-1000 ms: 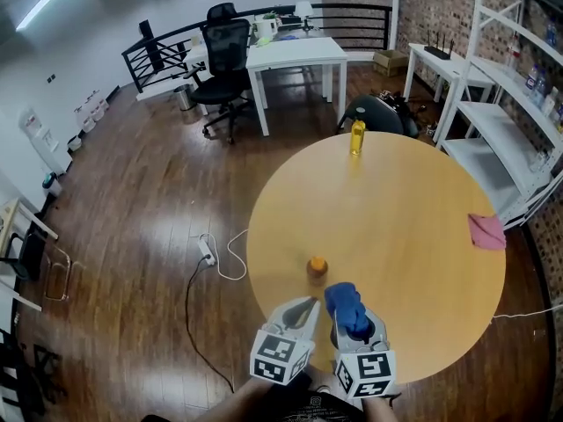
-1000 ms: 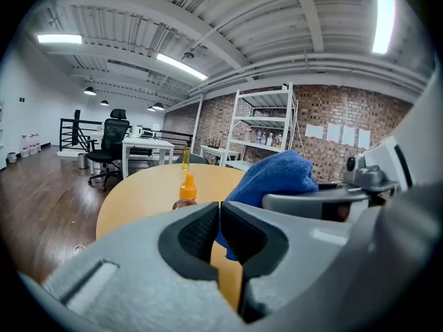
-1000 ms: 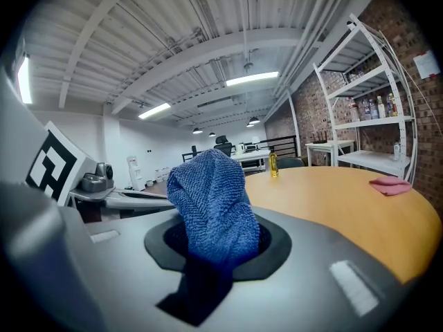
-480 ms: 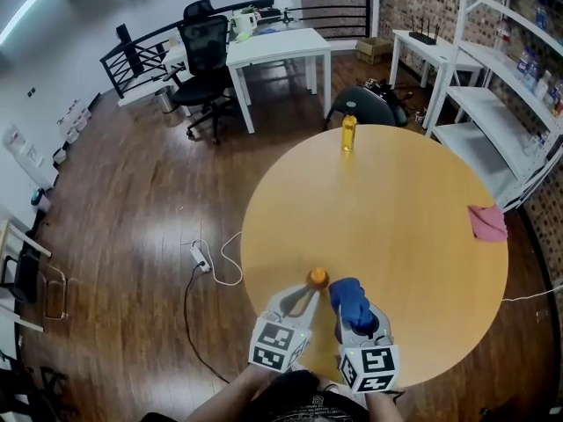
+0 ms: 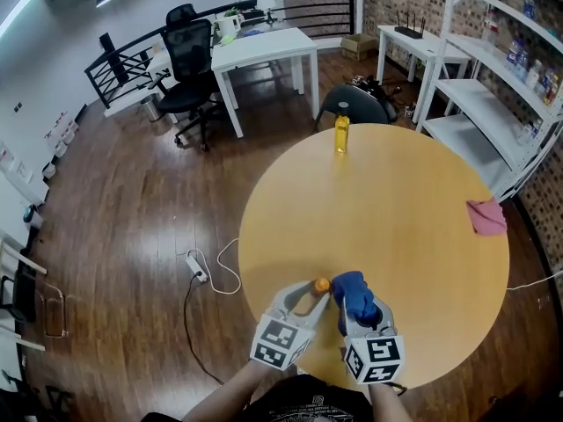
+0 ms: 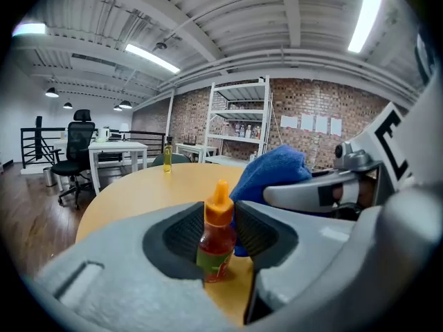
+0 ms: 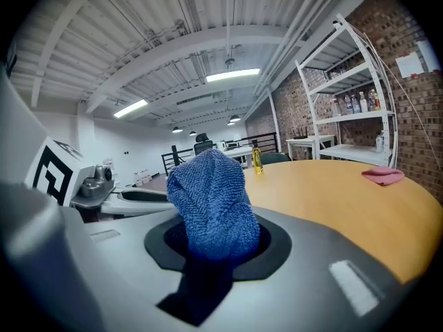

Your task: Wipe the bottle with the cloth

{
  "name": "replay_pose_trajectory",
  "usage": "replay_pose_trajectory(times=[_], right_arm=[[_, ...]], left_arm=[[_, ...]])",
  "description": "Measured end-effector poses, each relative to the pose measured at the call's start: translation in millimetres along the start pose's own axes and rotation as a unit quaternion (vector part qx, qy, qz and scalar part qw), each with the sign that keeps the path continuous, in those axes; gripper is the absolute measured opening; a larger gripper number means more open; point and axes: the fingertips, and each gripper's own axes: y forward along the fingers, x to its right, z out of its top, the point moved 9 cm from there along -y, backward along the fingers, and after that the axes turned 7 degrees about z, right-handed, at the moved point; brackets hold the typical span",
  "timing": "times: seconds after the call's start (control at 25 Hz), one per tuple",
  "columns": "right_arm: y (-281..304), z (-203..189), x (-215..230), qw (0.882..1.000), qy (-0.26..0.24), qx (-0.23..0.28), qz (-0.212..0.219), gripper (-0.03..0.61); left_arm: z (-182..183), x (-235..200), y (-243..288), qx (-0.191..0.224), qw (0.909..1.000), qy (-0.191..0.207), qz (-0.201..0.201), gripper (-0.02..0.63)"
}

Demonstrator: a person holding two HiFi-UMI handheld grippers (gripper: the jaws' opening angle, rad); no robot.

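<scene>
A small bottle (image 5: 321,285) with an orange cap and a green label stands upright near the front edge of the round wooden table (image 5: 396,200). My left gripper (image 5: 311,296) has its jaws opening, and the bottle (image 6: 217,237) stands between them with small gaps on either side. Just to its right, my right gripper (image 5: 358,304) is shut on a bunched blue cloth (image 5: 351,291). The cloth (image 7: 211,206) sticks up from the right gripper's jaws (image 7: 214,244) and sits close beside the bottle.
A tall yellow bottle (image 5: 340,134) stands at the table's far edge, and a pink cloth (image 5: 486,217) lies at the right edge. White shelving (image 5: 493,86) rises on the right. A white desk (image 5: 255,51), an office chair (image 5: 189,77) and a floor power strip (image 5: 199,272) lie beyond.
My left gripper has moved forward to the orange-capped bottle and its jaws have spread around it. The right gripper with the blue cloth has stayed beside it.
</scene>
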Motion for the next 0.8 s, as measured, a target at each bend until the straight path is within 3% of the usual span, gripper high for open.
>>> replay_pose_trajectory(times=[0.16, 0.48, 0.8], right_arm=[[10.0, 9.4, 6.6, 0.998, 0.039, 0.037, 0.017, 0.103], [22.2, 40.8, 7.2, 0.992, 0.050, 0.091, 0.064, 0.103], [34.7, 44.1, 12.3, 0.987, 0.062, 0.092, 0.112, 0.103]], left_arm=[[3.3, -2.7, 8.4, -0.002, 0.9995, 0.022, -0.023, 0.133], [5.9, -6.4, 16.3, 0.005, 0.9979, 0.042, -0.048, 0.133], [6.1, -4.8, 17.7, 0.005, 0.9963, 0.055, -0.066, 0.132]])
